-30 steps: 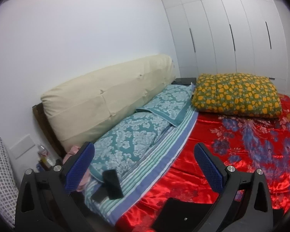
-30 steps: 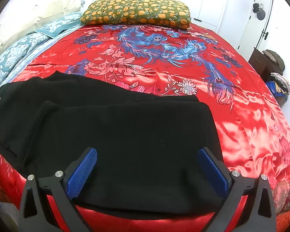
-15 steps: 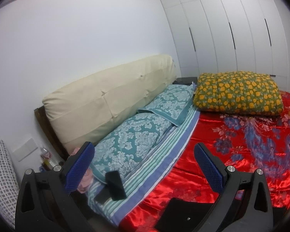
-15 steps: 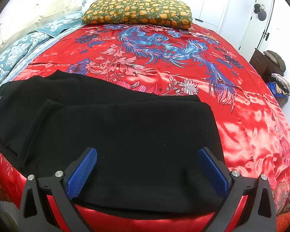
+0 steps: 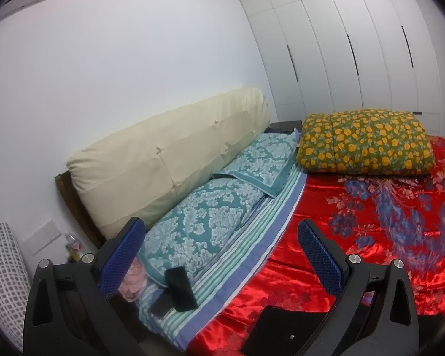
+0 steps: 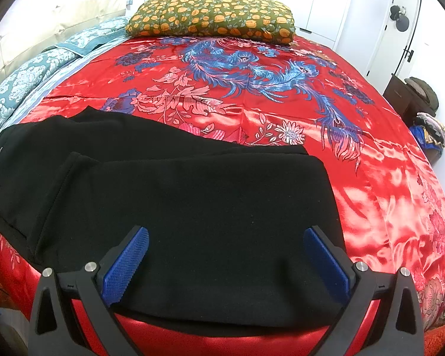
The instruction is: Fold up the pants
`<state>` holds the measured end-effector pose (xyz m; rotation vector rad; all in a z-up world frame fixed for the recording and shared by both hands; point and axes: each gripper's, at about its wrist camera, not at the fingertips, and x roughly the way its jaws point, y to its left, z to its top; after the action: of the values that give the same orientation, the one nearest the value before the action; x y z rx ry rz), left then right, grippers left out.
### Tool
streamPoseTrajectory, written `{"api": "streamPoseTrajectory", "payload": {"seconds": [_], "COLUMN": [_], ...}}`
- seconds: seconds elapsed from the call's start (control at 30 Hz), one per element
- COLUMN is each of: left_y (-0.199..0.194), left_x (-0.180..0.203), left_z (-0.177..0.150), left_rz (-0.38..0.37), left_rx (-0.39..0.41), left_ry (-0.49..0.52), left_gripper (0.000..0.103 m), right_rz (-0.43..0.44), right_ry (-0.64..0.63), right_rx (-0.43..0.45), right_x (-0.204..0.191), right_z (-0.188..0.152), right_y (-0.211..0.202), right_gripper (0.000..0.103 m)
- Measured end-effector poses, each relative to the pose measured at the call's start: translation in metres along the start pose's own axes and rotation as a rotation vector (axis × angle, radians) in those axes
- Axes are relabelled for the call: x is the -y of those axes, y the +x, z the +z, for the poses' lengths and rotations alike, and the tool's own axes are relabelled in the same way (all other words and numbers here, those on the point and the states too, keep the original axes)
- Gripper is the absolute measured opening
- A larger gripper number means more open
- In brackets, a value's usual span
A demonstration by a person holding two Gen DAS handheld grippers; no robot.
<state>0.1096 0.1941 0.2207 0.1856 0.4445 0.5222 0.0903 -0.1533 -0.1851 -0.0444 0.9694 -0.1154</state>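
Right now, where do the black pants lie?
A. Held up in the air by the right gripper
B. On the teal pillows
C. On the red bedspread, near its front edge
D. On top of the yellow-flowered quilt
C: in the right wrist view the black pants lie flat on the red bedspread, and the right gripper is open above them.

— Where was I working?
— I saw a home bedroom: a bed with a red satin cover (image 6: 385, 178), a padded headboard (image 5: 169, 160), pillows (image 5: 210, 222) and a white wardrobe (image 5: 341, 44).
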Motion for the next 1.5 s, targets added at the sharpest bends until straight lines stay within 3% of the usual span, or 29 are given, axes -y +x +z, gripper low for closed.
{"api": "streamPoseTrajectory", "payload": {"seconds": [0.6,0.7,0.8,0.97,1.17,1.33,1.43,1.5], "left_y": [0.001,0.007,0.023,0.047,0.053,0.091,0.147,0.204], "left_x": [0.005,0.007,0.012,0.031,0.055,0.071,0.084,0.085], "left_z": [-0.003,-0.01,-0.027,-0.058,-0.072,-0.106,-0.156,-0.203], "left_rz": [-0.012,-0.035,-0.072,-0.156,-0.194,-0.299,-0.477,-0.564], "left_rx": [-0.007,-0.021,-0.075,-0.191,-0.215,-0.315,-0.424,-0.554], "left_ry": [0.028,0.035,0.052,0.085,0.133,0.131,0.103,0.057], "left_gripper": [0.103,0.103,0.103,0.103,0.103,0.103,0.103,0.102], "right_rz": [0.002,-0.001,0.015,-0.04,-0.074,-0.126,-0.091,-0.061], "right_ry": [0.005,0.017,0.085,0.149,0.089,0.063,0.09,0.108], "right_rx": [0.014,-0.036,-0.075,0.054,0.135,0.146,0.14,0.14], "right_x": [0.003,0.006,0.019,0.038,0.034,0.033,0.039,0.04], "right_z": [0.003,0.013,0.038,0.087,0.113,0.117,0.113,0.107], "right_y": [-0.004,-0.006,-0.028,-0.108,-0.154,-0.158,-0.148,-0.141], "right_gripper": [0.103,0.103,0.103,0.103,0.103,0.103,0.103,0.103]}}
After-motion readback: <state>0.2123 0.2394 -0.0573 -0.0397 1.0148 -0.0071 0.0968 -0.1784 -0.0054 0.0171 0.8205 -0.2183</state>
